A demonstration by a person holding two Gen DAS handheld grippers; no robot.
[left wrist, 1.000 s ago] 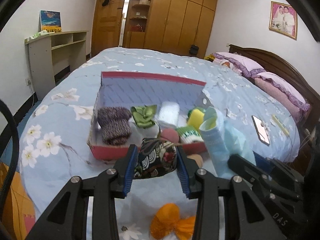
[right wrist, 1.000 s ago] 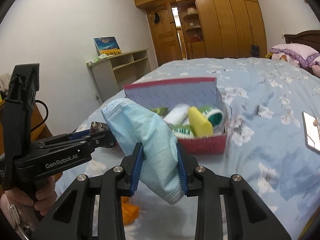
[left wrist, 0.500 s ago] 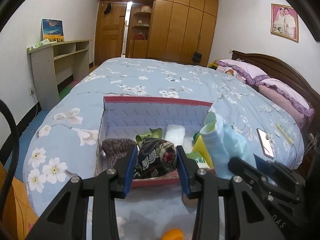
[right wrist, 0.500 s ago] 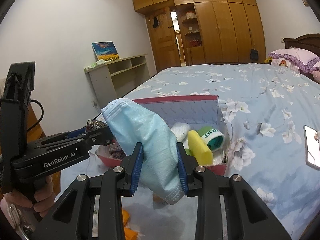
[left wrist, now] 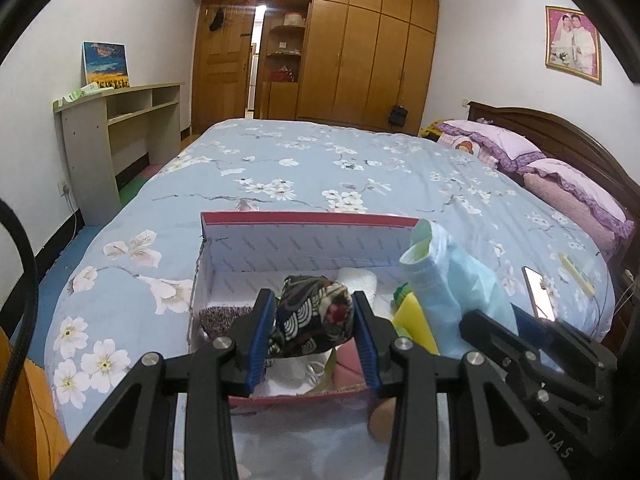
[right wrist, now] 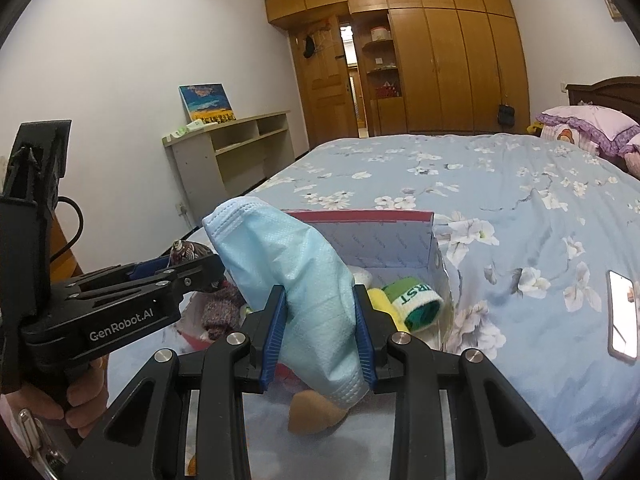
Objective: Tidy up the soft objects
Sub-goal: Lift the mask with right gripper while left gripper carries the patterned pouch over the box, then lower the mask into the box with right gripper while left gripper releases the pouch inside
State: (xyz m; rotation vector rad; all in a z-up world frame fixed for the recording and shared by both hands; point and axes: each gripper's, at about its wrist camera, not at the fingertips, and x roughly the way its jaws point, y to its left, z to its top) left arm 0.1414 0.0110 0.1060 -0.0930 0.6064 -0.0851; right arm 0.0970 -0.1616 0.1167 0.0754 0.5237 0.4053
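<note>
Now my left gripper (left wrist: pixel 314 334) squeezes a dark patterned cloth pouch (left wrist: pixel 316 326) over the red box (left wrist: pixel 304 222); right gripper (right wrist: pixel 320 330) pinches a blue face mask (right wrist: pixel 296 276) just beside it, w/ socks inside.

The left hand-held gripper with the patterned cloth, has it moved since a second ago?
Yes. The left hand-held gripper has carried the patterned cloth forward over the near wall of the red box, which it earlier sat short of.
</note>
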